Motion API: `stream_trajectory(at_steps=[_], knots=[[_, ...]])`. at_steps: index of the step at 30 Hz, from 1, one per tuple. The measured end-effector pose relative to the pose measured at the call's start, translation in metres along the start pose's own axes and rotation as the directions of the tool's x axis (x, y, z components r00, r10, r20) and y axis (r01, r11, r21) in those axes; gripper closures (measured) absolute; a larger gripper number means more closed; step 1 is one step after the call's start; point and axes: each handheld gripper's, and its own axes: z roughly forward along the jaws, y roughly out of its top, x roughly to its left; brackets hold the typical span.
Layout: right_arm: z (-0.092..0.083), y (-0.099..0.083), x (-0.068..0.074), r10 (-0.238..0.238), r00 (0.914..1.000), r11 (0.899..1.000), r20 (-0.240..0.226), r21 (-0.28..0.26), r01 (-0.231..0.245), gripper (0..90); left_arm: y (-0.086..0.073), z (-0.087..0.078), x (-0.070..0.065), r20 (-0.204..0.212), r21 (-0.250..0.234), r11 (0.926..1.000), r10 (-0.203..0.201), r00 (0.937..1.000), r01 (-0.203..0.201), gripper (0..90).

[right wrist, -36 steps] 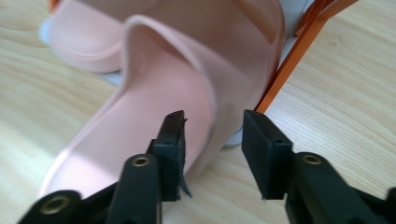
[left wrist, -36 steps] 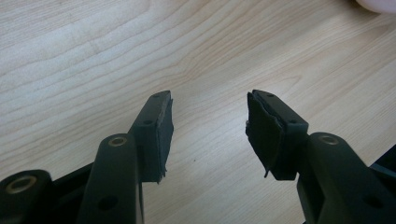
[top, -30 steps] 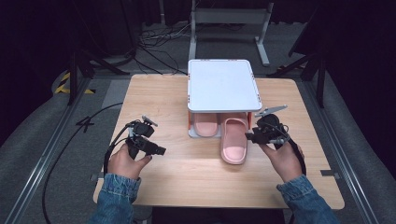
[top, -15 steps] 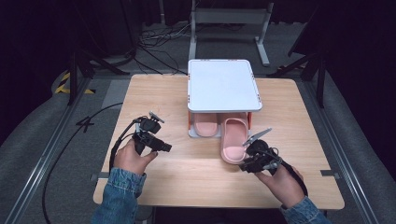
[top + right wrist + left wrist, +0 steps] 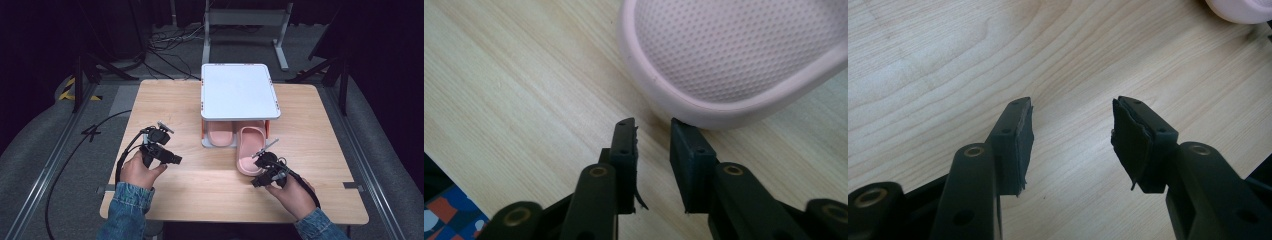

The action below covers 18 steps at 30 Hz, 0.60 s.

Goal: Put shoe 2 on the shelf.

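Note:
Two pink slippers lie under a white shelf (image 5: 238, 90). The left slipper (image 5: 218, 135) is tucked beneath it. The right slipper (image 5: 249, 150) sticks out toward me, its dotted insole (image 5: 734, 55) large in the right gripper view. My right gripper (image 5: 256, 180) (image 5: 653, 130) sits low at that slipper's heel. Its jaws have just been closing; they stand a narrow gap apart with nothing between them, and one tip is at the heel rim. My left gripper (image 5: 175, 159) (image 5: 1071, 125) is open over bare wood, with the slipper's heel (image 5: 1235, 10) far off.
The wooden table (image 5: 165, 100) has free room left and right of the shelf, which stands on orange legs at the table's middle back. Cables trail from both grippers. The table's near edge and a blue patterned patch (image 5: 449, 215) lie close behind the right gripper.
My right hand has come down and toward me, from beside the right slipper to its heel, and its jaws have narrowed. The left hand has kept still.

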Motion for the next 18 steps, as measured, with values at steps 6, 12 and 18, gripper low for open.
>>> stream_trajectory(at_steps=[6,12,18], knots=[[0.001,0.007,-0.01,0.011,0.9997,1.0,0.021,-0.028,-0.011,72.7,-0.005,-0.002,0.001,-0.007,-0.004,0.9999,-0.014,0.9999,0.014,50.3],[-0.002,0.016,-0.022,0.018,0.9986,0.998,0.05,-0.066,-0.014,71.4,-0.012,-0.003,0.002,-0.013,-0.003,0.9997,-0.025,0.9996,0.025,50.3],[-0.003,0.027,-0.032,0.028,0.9979,0.996,0.058,-0.089,-0.023,70.6,-0.021,-0.006,0.003,-0.023,-0.009,0.9991,-0.042,0.9988,0.042,50.3]])
